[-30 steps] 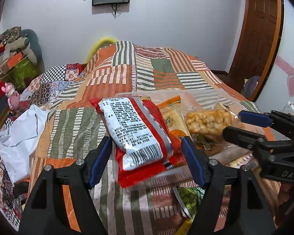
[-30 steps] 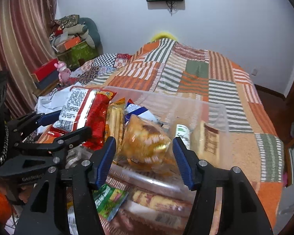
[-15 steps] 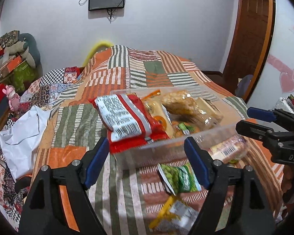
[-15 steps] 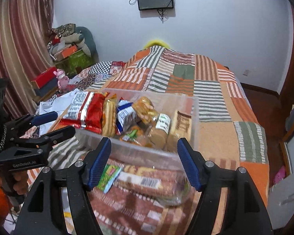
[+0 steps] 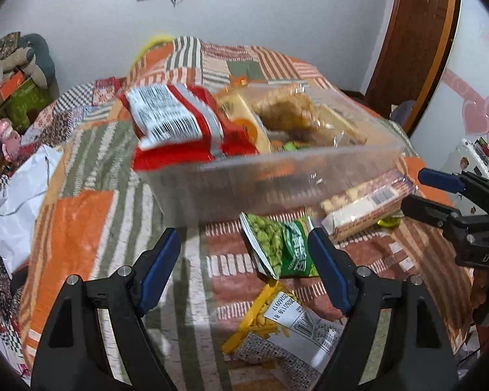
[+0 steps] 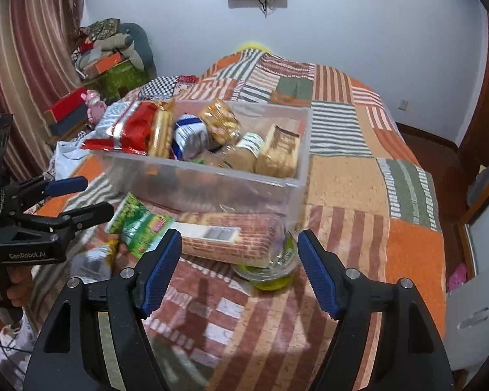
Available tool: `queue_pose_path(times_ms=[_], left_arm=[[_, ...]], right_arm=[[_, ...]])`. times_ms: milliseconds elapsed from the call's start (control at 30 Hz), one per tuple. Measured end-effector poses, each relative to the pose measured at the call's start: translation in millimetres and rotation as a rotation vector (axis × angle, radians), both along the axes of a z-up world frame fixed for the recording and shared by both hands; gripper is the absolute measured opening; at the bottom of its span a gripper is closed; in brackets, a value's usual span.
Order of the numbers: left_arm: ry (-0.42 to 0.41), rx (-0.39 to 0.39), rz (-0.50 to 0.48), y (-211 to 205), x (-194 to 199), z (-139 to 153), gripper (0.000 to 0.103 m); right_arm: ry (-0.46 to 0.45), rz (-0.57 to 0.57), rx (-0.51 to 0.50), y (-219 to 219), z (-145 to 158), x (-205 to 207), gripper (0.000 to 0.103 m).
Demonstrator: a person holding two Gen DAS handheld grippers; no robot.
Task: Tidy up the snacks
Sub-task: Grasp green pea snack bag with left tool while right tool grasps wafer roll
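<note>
Patchwork bedspread (image 6: 342,179), clear snack-filled bin (image 6: 212,185), right tongs (image 6: 239,270) opening, empty

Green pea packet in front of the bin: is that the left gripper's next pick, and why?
Probably yes: ease the left gripper down over the green pea packet. Its jaws are open and empty, the packet lies loose on the quilt between the fingers' line, outside the clear bin.
</note>
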State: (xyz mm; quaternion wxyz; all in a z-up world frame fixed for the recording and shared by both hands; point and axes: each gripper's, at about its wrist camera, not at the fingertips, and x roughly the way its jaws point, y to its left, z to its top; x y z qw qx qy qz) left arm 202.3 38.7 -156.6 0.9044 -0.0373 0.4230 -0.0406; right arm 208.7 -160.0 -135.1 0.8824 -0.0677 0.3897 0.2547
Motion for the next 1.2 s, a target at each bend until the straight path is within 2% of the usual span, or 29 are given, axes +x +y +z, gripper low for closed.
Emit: queue_pose_path(times_ms=[267,367,433,567,800,1100,1200], left_arm=[[0.086,-0.019,-0.038,-10.3,15.3,-22.8,0.08],[0.103,-0.021,-0.055,-16.8,20.9,-27.0,0.08],[0.107,-0.013,-0.062,-21.2,23.8,-30.0,0.079],[0.097,-0.029,-0.057,-19.8,23.6,-32.8,0.055],[0.079,-0.062,-0.024,-6.2,8.3,-27.7,0.039],[0.036,-0.059,0.009,14.6,-16.1,-7.7,0.033],[0.026,-0.066,0.026,25.4,-28.8,-4.0,0.032]], right_arm=[[0.041,-0.007,0.067,-0.3,-6.1,16.2,0.069],[0.056,0.005,0.059,3.5,-9.3,18.1,0.061],[0.068,0.023,0.051,5.5,-11.1,14.6,0.048],[0.062,0.044,0.047,5.1,-10.1,6.0,0.047],[0.089,0.106,0.031,8.1,-11.2,-21.0,0.046],[0.185,0.195,0.028,24.7,-25.3,-47.8,0.046],[0.146,0.192,0.0,30.2,-21.4,-52.7,0.046]])
